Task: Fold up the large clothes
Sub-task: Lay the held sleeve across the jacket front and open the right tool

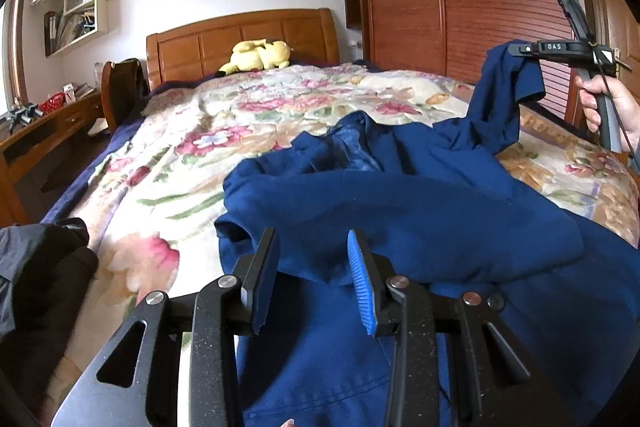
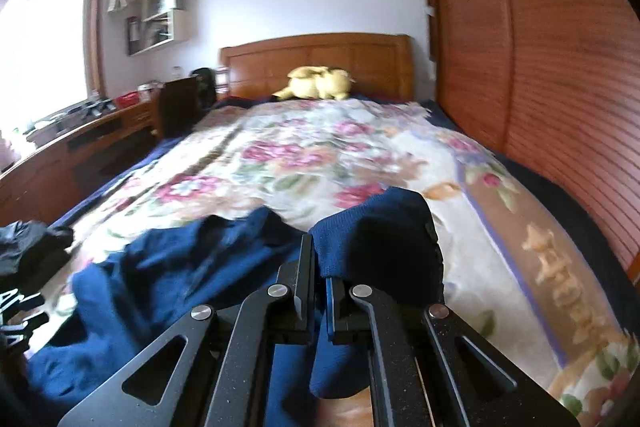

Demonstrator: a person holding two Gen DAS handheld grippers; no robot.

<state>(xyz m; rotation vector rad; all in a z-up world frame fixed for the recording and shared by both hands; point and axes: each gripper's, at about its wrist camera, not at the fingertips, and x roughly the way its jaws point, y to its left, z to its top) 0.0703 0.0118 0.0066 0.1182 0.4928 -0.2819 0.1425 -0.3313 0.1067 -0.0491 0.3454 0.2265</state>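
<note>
I had the blue garment (image 1: 400, 195) lying rumpled on the bed (image 1: 240, 131), at the end away from the headboard (image 1: 244, 39), with a dark pile (image 1: 36, 267) beside it. My right gripper (image 2: 320, 263) was clamped tight on a ribbed cuff (image 2: 372, 239), the sleeve lifted clear of the bed toward the wardrobe side. My left gripper (image 1: 312, 267) was part-open with a fold of the body cloth between its pads; whether they truly pinched it I could not tell. To do this well, I judged I should draw the sleeve out straight before carrying it across the chest, keep the left one pinning the body so it would not drag, and lay the cuff flat, not dropped.
</note>
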